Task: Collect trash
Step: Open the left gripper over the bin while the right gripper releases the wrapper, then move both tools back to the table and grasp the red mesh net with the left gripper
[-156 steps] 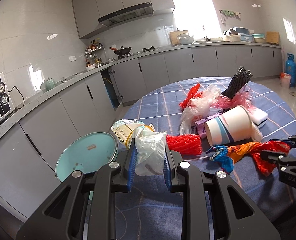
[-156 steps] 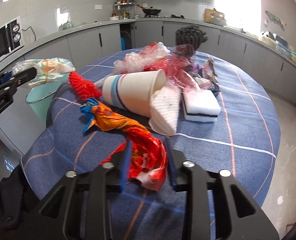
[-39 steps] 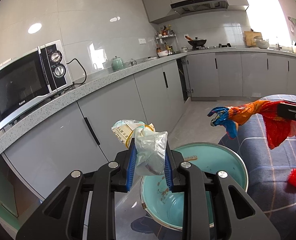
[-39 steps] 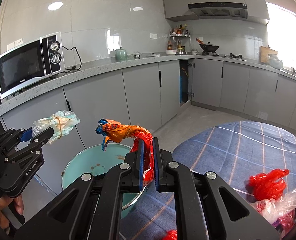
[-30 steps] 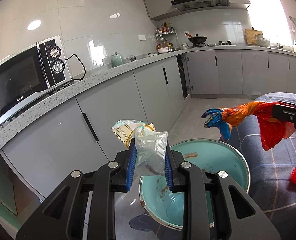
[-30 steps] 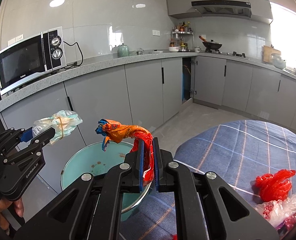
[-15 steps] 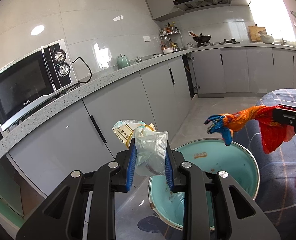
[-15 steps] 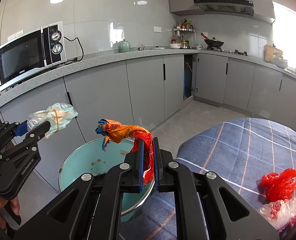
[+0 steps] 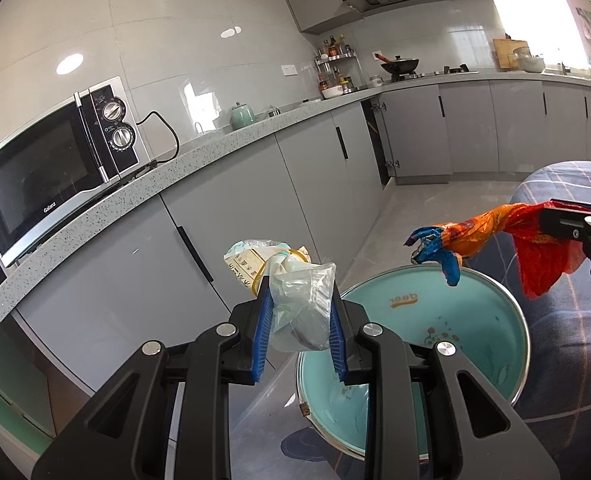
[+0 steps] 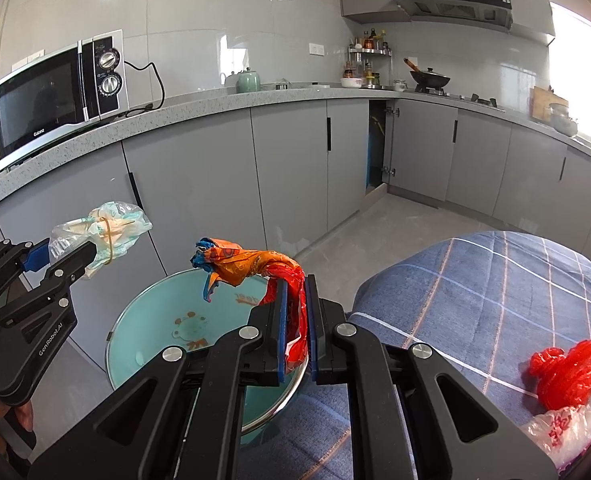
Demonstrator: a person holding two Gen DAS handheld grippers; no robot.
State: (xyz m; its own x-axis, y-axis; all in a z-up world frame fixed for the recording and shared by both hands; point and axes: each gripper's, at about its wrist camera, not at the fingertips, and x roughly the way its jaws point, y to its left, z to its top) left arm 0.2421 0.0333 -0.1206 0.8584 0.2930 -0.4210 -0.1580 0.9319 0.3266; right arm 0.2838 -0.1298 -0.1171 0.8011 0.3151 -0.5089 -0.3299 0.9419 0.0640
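The left hand-held gripper (image 9: 300,334) grips a clear plastic bag (image 9: 301,304); the right hand-held gripper (image 10: 296,330) clamps an orange-red wrapper (image 10: 255,266) above the teal bin (image 10: 155,320).

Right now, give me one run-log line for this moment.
left hand-held gripper: shut on clear crumpled plastic bag | right hand-held gripper: shut on orange-red plastic wrapper | teal round bin: below both

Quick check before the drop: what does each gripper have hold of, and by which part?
Left gripper: the clear plastic bag, pinched at its lower crumpled end. Right gripper: the orange-red wrapper, clamped at its red end, blue tip hanging free above the teal bin.
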